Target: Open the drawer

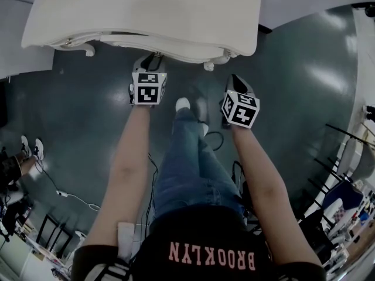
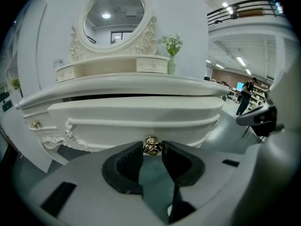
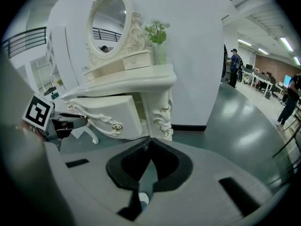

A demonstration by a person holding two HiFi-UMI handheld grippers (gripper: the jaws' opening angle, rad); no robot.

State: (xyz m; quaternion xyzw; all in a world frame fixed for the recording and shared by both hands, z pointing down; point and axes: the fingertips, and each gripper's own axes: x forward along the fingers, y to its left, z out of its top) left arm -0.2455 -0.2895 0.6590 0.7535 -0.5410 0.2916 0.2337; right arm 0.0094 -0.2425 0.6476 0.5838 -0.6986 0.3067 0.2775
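A white dressing table (image 1: 146, 10) stands in front of me. Its wide middle drawer (image 2: 136, 119) has a small gold knob (image 2: 152, 146) at the bottom centre of its front. My left gripper (image 2: 152, 150) is shut on that knob, one dark pad pressed on each side of it. In the right gripper view the drawer (image 3: 117, 109) juts out from under the tabletop, with the left gripper (image 3: 61, 124) at its front. My right gripper (image 3: 149, 144) hangs in the air to the right of the table, shut with nothing between its tips. The head view shows the left gripper (image 1: 151, 60) under the table's edge and the right gripper (image 1: 232, 78) beside it.
An oval mirror (image 2: 113, 15), small upper drawers and a vase of flowers (image 2: 171, 55) stand on the tabletop. A carved table leg (image 3: 162, 117) is at the right front corner. My legs and a white shoe (image 1: 183, 104) are below; cables (image 1: 76, 199) lie on the dark floor.
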